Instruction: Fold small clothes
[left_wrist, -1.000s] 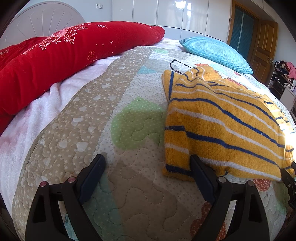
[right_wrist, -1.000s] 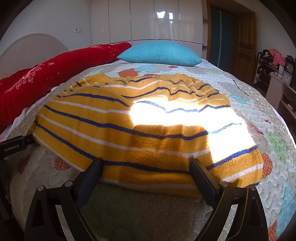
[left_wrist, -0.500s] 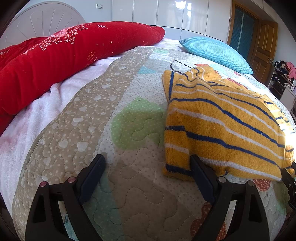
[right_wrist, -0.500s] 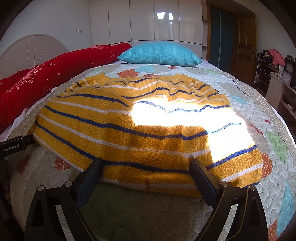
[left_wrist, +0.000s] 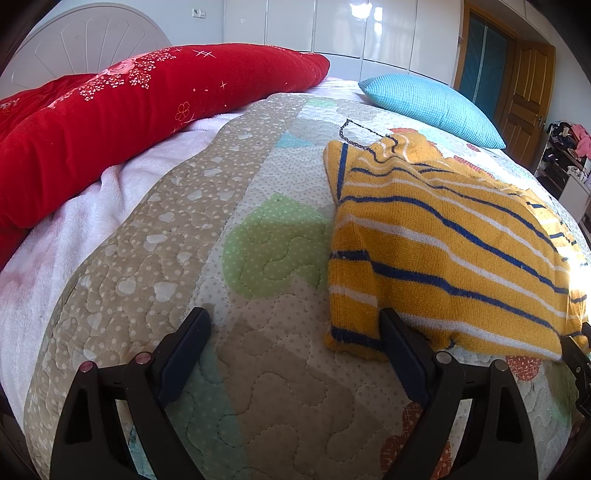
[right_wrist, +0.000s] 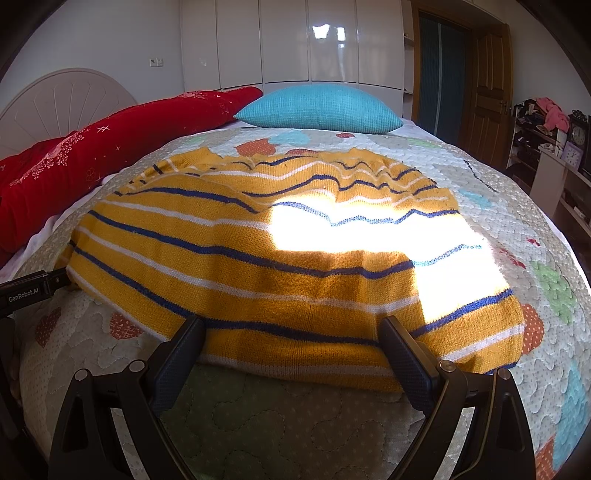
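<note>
You hold both grippers tilted down toward the bed (left_wrist: 155, 221). Your left gripper (left_wrist: 291, 325) gapes wide over bare quilt, gripping nothing, beside the sweater's (left_wrist: 443, 240) corner. Your right gripper (right_wrist: 291, 332) also gapes wide and empty at the hem of the sweater (right_wrist: 258, 258), a yellow knit with blue and white stripes lying rumpled mid-bed.

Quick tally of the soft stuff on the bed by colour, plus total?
Yellow striped sweater: 1
Red pillow: 1
Blue pillow: 1
White blanket: 1
Patterned quilt: 1
Total: 5
</note>
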